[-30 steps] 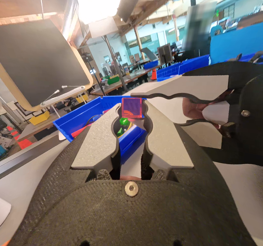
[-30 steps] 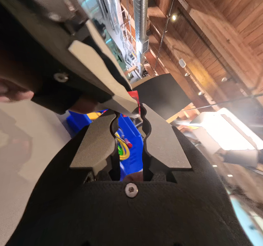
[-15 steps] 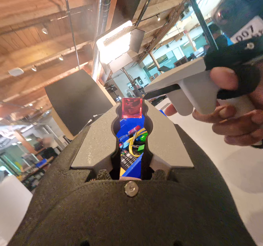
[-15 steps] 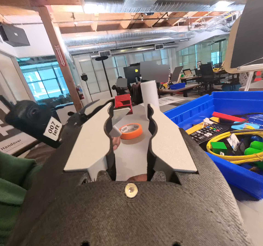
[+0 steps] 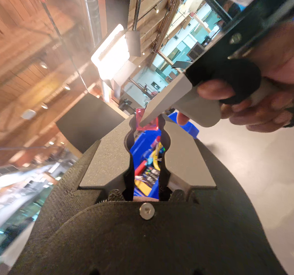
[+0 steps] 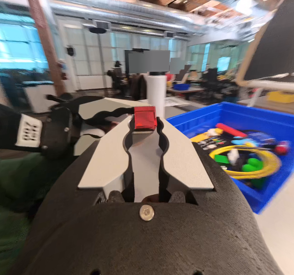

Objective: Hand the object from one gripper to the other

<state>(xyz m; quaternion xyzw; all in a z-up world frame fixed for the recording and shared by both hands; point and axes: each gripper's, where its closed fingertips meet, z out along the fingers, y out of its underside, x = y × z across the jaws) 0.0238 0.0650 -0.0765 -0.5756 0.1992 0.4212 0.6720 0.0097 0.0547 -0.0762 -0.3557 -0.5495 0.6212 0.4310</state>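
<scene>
Red cube (image 5: 148, 124) held at both grippers' tips, above the white table (image 6: 276, 229).
We see the left gripper (image 5: 146, 122) clamped on it; the right gripper (image 6: 145, 120) brackets it, grip unconfirmed. Blue bin (image 6: 198, 120) alongside; workshop with wooden ceiling behind.

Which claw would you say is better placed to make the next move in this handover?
Right, probably: the right claw straddles the red cube, a finger either side, while the left claw grips it. Closing there seems the step due before the left lets go.
</scene>
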